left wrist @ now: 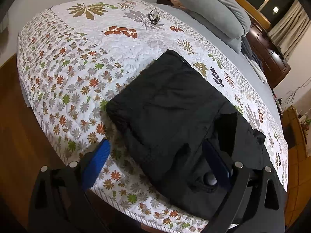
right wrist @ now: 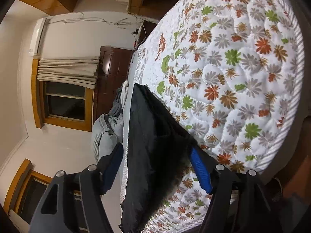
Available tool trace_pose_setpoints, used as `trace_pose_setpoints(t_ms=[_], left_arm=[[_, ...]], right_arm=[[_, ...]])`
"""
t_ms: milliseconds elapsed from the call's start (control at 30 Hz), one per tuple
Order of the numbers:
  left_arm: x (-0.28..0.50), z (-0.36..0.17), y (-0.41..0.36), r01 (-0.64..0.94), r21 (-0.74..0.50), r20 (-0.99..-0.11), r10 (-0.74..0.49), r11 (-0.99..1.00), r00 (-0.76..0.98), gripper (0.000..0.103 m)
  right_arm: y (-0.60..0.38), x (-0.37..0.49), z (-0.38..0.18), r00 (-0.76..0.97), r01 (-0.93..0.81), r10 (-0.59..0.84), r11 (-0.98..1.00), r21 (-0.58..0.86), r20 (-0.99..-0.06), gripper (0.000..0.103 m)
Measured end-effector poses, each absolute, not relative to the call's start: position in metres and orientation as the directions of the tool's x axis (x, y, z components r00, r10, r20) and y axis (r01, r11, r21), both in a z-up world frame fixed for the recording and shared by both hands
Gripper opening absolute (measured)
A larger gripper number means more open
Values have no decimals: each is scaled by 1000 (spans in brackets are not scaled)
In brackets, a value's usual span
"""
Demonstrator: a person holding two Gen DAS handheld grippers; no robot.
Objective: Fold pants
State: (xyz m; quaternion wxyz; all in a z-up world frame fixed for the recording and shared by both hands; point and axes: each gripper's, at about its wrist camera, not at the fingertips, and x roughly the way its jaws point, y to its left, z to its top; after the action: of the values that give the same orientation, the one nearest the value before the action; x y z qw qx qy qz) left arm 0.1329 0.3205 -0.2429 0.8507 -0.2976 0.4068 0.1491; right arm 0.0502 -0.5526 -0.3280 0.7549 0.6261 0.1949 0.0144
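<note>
The black pants (left wrist: 167, 112) lie folded in a thick rectangle on the floral quilt (left wrist: 77, 73) near the bed's front edge. My left gripper (left wrist: 155, 161) is open, its blue pads wide apart; the right pad (left wrist: 215, 161) rests over the pants' near part, the left pad (left wrist: 97, 161) over bare quilt. In the right wrist view, rolled on its side, the pants (right wrist: 147, 136) sit between the open jaws of my right gripper (right wrist: 155, 167), with one blue pad (right wrist: 200, 170) against the quilt (right wrist: 233, 77) under the cloth edge and the other pad (right wrist: 112, 169) on the far side.
Grey pillows (left wrist: 213, 13) are piled at the head of the bed. A small dark object (left wrist: 153, 17) lies on the far quilt. A dark wooden cabinet (left wrist: 268, 52) and curtained window (right wrist: 66, 89) stand beyond the bed. Wooden floor (left wrist: 23, 136) lies on the left.
</note>
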Motion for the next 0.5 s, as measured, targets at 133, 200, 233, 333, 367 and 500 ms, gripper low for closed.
trace_pose_setpoints(t_ms=[133,200,233,333,367,500], left_arm=[[135,-242,317,-488,-399,-772,3,776,636,95],[138,-244,316,-489,-400,-776,-2,776,631,95],[138,-244,315,-490,-399,-777,-3,775,629,95],[140,-246,315,-497,-394,-786,-3,773,619,95],[140,-248,315,-501,-395,-789,-4,770,615,96],[140,-254,320,-530,-405,-804,-15,745,594,96]], right_arm=[[-546,54,-323,927,189,280,229,955,-250,72],[-546,56,-321,930,175,281,227,958,-237,72],[-545,59,-319,931,164,286,233,958,-229,72],[-543,69,-315,931,147,293,246,958,-218,71],[-541,73,-317,926,148,302,258,955,-226,70],[-540,79,-326,927,151,303,237,960,-220,63]])
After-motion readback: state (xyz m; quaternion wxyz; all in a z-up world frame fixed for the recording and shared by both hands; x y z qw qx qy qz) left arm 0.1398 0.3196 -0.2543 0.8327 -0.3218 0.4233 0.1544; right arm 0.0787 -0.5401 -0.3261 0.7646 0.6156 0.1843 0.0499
